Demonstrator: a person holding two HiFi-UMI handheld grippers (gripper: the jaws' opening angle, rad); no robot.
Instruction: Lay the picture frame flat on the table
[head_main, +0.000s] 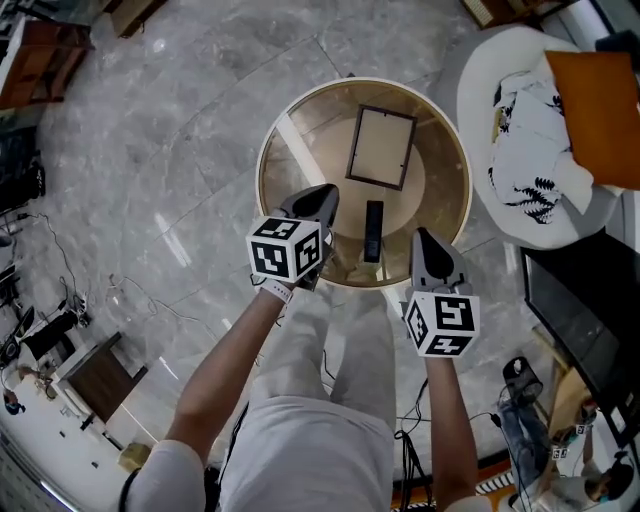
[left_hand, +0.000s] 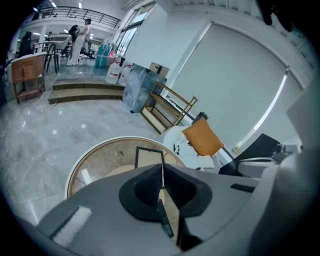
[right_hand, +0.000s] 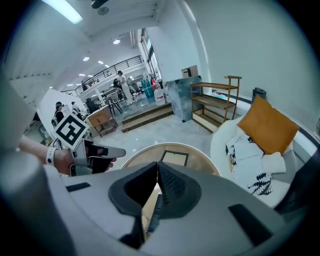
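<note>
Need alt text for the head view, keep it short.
A picture frame lies flat on a round table, with a slim dark bar just nearer the person. The left tongs and right tongs, both shut and empty, hover at the table's near edge; a white chair with an orange cushion is at right.

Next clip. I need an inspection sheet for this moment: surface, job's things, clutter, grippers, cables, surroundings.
Surface: round table, pale rim, carrying two things.
Job's things: picture frame appears to lie flat near the table's middle, with nothing touching it.
Clutter: slim black remote-like bar on the table's near side.
Grippers: left gripper and right gripper both have jaws together with nothing between them, over the table's near side.
Cables: loose cable on the floor at left.
Surroundings: marble floor; white armchair with orange cushion and patterned cloth.
</note>
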